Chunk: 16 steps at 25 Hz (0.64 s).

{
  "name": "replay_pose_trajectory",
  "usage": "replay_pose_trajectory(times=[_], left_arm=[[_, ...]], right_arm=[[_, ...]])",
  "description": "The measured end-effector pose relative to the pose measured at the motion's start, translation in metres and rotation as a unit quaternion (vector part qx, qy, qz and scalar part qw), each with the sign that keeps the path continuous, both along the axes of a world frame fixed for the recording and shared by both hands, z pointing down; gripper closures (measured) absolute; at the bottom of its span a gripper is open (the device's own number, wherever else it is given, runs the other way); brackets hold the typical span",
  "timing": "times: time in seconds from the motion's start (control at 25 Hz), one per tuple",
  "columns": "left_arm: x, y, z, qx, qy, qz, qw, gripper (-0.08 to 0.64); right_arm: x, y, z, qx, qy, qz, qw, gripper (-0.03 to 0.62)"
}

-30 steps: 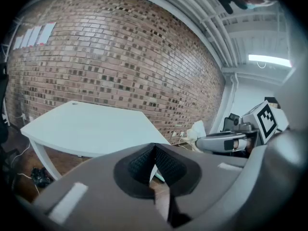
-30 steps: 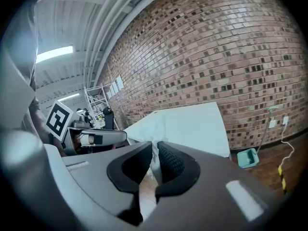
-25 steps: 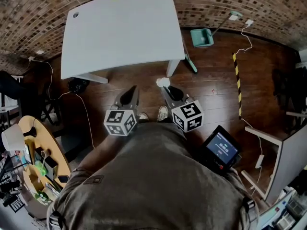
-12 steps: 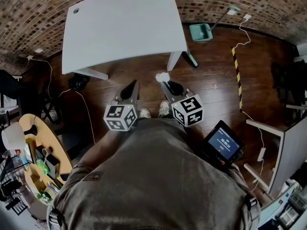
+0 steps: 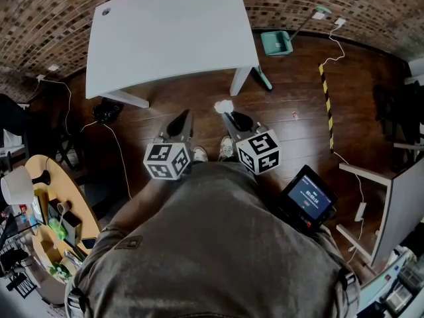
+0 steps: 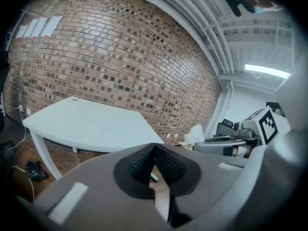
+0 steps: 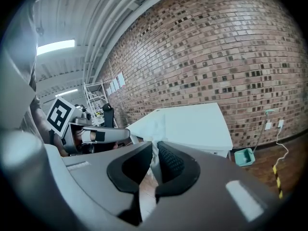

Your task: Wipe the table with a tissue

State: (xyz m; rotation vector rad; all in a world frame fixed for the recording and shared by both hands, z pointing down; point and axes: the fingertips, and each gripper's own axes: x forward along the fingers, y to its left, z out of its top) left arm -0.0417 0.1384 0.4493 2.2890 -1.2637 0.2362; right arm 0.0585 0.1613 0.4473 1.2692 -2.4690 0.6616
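The table (image 5: 165, 38) sits out ahead of the person, with the brick wall (image 5: 40, 18) right behind it. They're standing a bit back from its near edge, both grippers low in front of the body and side by side. The left gripper (image 5: 181, 116) is on the left, and the right gripper (image 5: 228, 116) is on the right with the tissue (image 5: 224, 106) pinched at its tip. A dustpan (image 5: 277, 43) lies on the floor past the table's right leg (image 5: 240, 83), near the wall. There's a screen device (image 5: 307, 201) by their right hip and a cluttered round side table (image 5: 38, 177) off to their left.
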Motion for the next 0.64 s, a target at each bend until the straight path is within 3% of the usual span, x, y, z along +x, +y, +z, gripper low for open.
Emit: replay_pose_trajectory(times=[0.64], left_arm=[[-0.0062,-0.009,0.0002,-0.003,0.003,0.001,1.0,0.558]], right_arm=[[-0.009,-0.0093,-0.0001,0.003,0.002,-0.005,1.0,0.549]])
